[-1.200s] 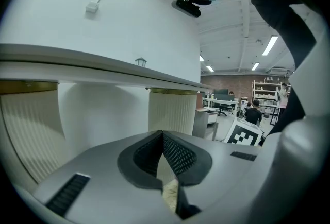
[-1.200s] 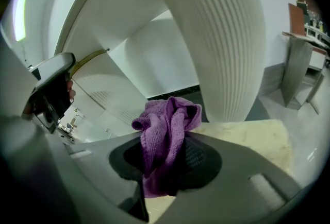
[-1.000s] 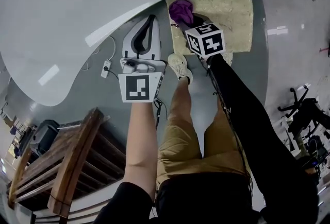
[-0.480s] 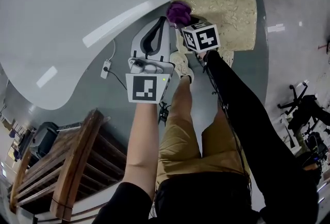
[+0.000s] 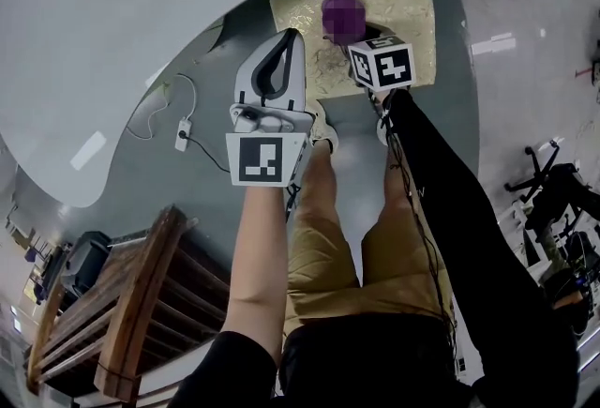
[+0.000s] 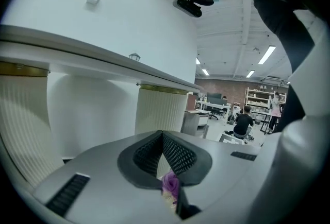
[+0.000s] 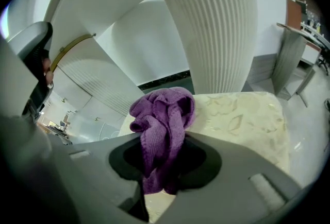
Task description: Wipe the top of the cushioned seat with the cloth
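Pinches the bunched purple cloth [image 7: 162, 125] in the right gripper [image 7: 166, 158] over the patterned cream cushioned seat [image 7: 242, 115], with the left gripper [image 6: 162, 135] pressed together, empty, near the seat's left edge.

The cloth [image 7: 164, 130] is showing purple against the cushioned seat [image 7: 242, 120], which is wearing cream with a faint leaf pattern. The left gripper [image 5: 292, 34] is showing pale grey, its cube [image 5: 264, 158] carrying black-and-white squares. The shorts [image 5: 328, 251] are showing tan.
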A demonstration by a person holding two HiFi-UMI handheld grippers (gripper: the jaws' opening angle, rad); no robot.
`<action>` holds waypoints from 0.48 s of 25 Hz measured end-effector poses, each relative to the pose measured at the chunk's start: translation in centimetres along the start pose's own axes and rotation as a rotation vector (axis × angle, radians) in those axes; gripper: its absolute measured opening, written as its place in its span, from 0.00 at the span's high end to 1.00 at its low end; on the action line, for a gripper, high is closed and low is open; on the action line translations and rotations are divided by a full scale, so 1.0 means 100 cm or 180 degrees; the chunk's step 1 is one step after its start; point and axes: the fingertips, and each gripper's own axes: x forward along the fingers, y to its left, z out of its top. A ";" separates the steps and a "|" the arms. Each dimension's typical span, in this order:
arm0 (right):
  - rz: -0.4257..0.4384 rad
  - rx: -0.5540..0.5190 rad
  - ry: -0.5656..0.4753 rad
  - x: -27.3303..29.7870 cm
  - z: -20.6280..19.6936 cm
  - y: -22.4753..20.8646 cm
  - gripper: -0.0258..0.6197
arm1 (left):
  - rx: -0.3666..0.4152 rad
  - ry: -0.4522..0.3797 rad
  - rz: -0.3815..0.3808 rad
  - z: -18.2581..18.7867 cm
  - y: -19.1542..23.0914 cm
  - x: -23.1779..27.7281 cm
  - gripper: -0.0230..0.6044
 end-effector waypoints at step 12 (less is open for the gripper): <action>-0.0281 0.0060 -0.0067 -0.069 -0.013 -0.137 0.78 | 0.0042 -0.0056 0.0028 0.010 -0.081 0.047 0.95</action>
